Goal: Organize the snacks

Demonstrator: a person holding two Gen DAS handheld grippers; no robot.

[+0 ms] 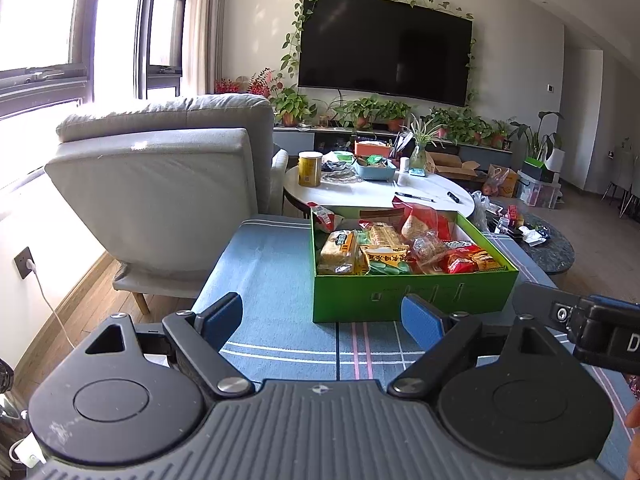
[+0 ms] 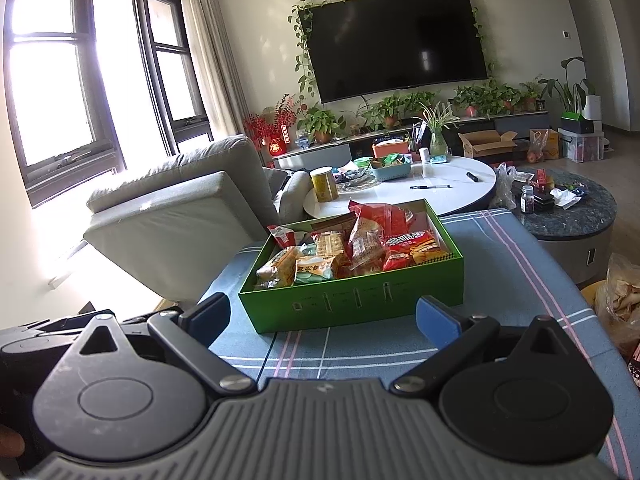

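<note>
I see a green box [image 1: 412, 294] full of packaged snacks [image 1: 384, 250] at the centre of both frames, resting on a tabletop covered by a blue plaid cloth [image 1: 272, 264]. My left tongs [image 1: 324, 320] sit in the lower part of the left wrist frame, their 2 blue pads spread wide with nothing between them, just short of the box's near wall. My right tongs [image 2: 322, 320] in the lower part of the right wrist frame are likewise spread wide and empty, also near the box's front wall. Behind the box, toward the upper middle, stands a white round table [image 2: 440, 184] with a yellow can [image 2: 323, 184]. A grey armchair [image 1: 160, 184] fills the left side, and a black television [image 1: 384, 46] hangs at upper centre.
</note>
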